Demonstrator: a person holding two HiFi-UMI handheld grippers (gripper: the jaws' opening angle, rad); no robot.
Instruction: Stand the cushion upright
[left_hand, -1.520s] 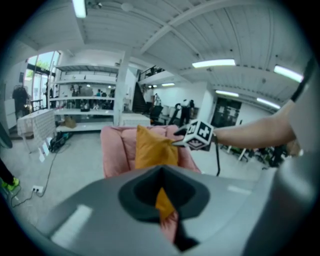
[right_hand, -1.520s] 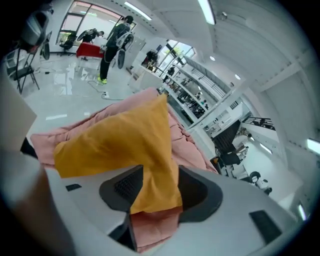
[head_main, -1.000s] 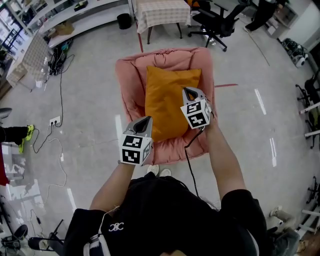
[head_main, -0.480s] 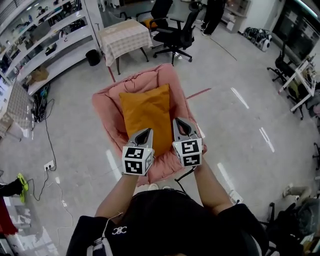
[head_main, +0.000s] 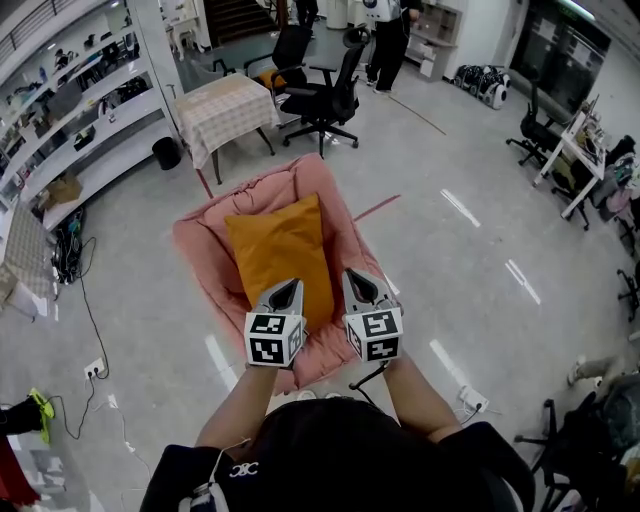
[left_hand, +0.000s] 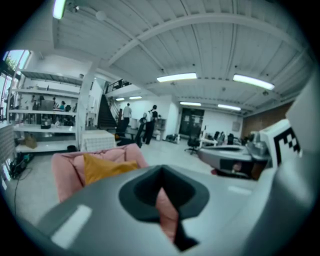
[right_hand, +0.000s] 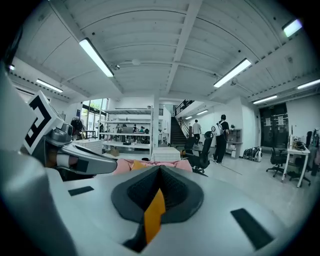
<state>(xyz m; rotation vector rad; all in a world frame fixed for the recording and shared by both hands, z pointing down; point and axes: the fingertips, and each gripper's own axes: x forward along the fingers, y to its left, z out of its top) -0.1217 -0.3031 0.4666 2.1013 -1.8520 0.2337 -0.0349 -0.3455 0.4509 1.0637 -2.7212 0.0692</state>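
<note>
An orange cushion (head_main: 275, 250) rests in a pink padded chair (head_main: 198, 250), its far end leaning on the chair's back. My left gripper (head_main: 288, 291) and right gripper (head_main: 354, 279) hover side by side over the chair's front edge, short of the cushion's near end. Both are shut and hold nothing. In the left gripper view the cushion (left_hand: 102, 167) and chair (left_hand: 65, 172) lie ahead to the left, and pink shows through the slit of the left gripper (left_hand: 161, 178). In the right gripper view orange shows through the slit of the right gripper (right_hand: 159, 186).
A table with a checked cloth (head_main: 225, 105) and black office chairs (head_main: 320, 75) stand behind the pink chair. Shelving (head_main: 80, 120) lines the left wall, with cables (head_main: 75, 245) on the floor. People stand far back (right_hand: 220, 137).
Both grippers have drawn back from the cushion towards the person and come closer together. The right gripper has left the cushion's right side. The head view has tilted up.
</note>
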